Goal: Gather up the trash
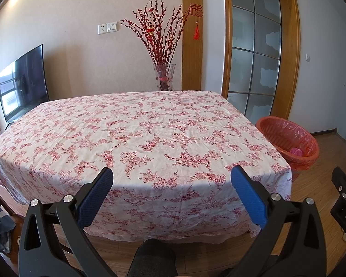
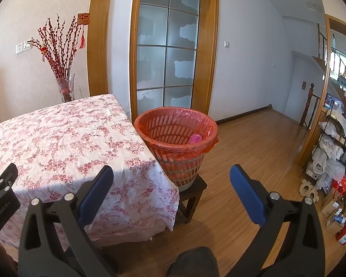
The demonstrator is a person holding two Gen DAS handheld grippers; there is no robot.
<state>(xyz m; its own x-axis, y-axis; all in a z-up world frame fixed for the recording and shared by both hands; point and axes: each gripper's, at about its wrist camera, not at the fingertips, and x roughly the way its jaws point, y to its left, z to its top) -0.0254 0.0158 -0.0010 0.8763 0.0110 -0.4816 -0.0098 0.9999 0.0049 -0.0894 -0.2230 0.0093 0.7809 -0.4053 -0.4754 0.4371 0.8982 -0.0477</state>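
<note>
A slatted waste basket (image 2: 176,138) lined with a red bag stands on a small dark stool (image 2: 191,196) at the table's right side; it also shows in the left wrist view (image 1: 288,143). A pink piece of trash (image 2: 195,138) lies inside it, seen too in the left wrist view (image 1: 296,151). My left gripper (image 1: 171,184) is open and empty, held before the near edge of the table (image 1: 138,133). My right gripper (image 2: 171,184) is open and empty, held off the table's (image 2: 57,138) right corner, short of the basket.
The table wears a white cloth with red flowers. A glass vase of red branches (image 1: 165,76) stands behind it by the wall. A TV (image 1: 23,85) is at the left. A glass door (image 2: 166,53) is behind the basket. Shelves with bags and boxes (image 2: 334,166) line the right.
</note>
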